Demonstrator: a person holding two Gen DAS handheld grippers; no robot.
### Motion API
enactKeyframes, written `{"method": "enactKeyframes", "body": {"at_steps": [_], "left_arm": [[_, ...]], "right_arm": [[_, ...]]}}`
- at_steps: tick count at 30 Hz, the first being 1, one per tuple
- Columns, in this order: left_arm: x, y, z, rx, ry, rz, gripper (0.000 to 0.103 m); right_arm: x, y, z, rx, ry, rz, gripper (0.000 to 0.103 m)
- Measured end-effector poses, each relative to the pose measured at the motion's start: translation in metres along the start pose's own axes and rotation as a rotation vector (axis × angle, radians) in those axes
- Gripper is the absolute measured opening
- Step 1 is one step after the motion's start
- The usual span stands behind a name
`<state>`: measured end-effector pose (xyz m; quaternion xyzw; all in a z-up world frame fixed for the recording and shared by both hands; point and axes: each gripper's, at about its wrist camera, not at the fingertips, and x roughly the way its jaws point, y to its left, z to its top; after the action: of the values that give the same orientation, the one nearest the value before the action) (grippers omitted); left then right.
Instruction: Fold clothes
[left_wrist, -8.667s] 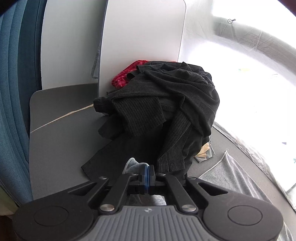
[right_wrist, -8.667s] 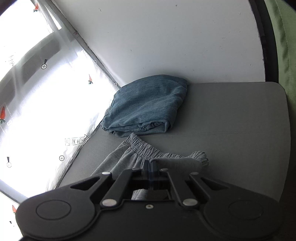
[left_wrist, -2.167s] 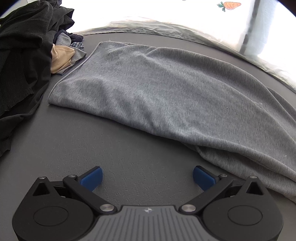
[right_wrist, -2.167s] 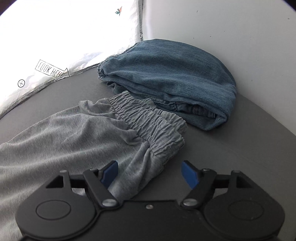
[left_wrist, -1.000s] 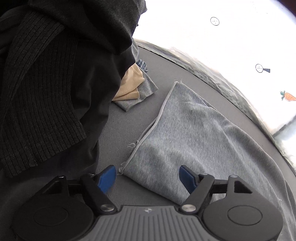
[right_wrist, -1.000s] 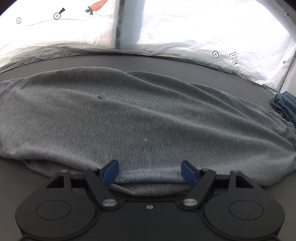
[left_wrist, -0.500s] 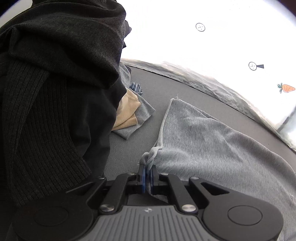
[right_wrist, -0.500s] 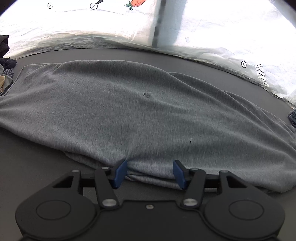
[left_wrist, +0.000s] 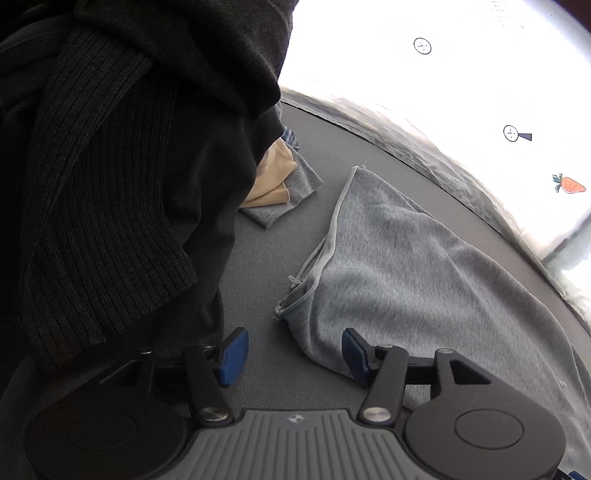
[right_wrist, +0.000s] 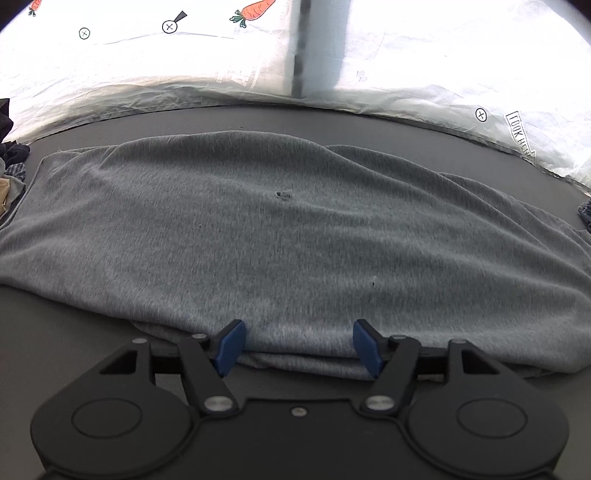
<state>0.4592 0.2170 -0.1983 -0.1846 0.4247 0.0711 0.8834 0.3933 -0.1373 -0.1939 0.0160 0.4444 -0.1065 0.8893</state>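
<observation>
At the bottom of the left wrist view the left tongs (left_wrist: 291, 352) have just sprung apart, dropping the hem corner of the grey sweatpants (left_wrist: 417, 280). The right tongs (right_wrist: 297, 349) have also been opening, spread over the near fold. The pants lie flat across the grey bench (left_wrist: 258, 266); I judge the straightening done. The black clothes pile (left_wrist: 110, 166) fills the upper left.

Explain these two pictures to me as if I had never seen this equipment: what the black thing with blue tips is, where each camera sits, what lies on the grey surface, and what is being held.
Each picture comes from a camera mounted on a hand-held clamp, looking along its two blue-tipped fingers. The left gripper stands open by the corner of the grey garment, beside a pile of black clothes. Its jaws have just been opening; the cloth lies between them, ungripped. The right gripper is open at the same garment's near edge; its jaws too have just been opening. Everything lies on a dark grey table. Nothing is held.
</observation>
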Motion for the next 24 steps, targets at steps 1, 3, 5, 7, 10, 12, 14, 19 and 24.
{"method": "enactKeyframes", "body": {"at_steps": [1, 3, 5, 7, 10, 12, 14, 19, 24], "left_arm": [[0.001, -0.001, 0.0, 0.003, -0.003, -0.003, 0.062], [0.002, -0.004, 0.001, 0.009, -0.008, -0.009, 0.063], [0.006, -0.008, 0.004, 0.02, -0.009, -0.01, 0.063], [0.01, -0.012, 0.008, 0.026, -0.012, -0.01, 0.064], [0.015, -0.016, 0.013, 0.033, -0.02, -0.002, 0.068], [0.018, -0.018, 0.015, 0.037, -0.028, 0.002, 0.072], [0.02, -0.021, 0.016, 0.048, -0.038, 0.015, 0.072], [0.021, -0.027, 0.013, 0.072, -0.07, 0.027, 0.069], [0.024, -0.028, 0.012, 0.081, -0.086, 0.016, 0.009]], "right_arm": [[0.001, 0.0, 0.001, 0.006, 0.0, 0.002, 0.066], [0.004, 0.001, 0.003, 0.012, 0.005, 0.007, 0.066], [0.008, 0.002, 0.006, 0.018, 0.005, 0.013, 0.066], [0.011, 0.004, 0.011, 0.031, 0.0, 0.018, 0.066], [0.015, 0.004, 0.019, 0.075, -0.006, 0.03, 0.067], [0.018, 0.004, 0.024, 0.103, -0.007, 0.038, 0.067], [0.023, 0.005, 0.026, 0.111, 0.004, 0.036, 0.067], [0.029, 0.007, 0.016, 0.101, 0.015, 0.027, 0.074], [0.027, 0.007, 0.013, 0.099, 0.012, 0.027, 0.075]]}}
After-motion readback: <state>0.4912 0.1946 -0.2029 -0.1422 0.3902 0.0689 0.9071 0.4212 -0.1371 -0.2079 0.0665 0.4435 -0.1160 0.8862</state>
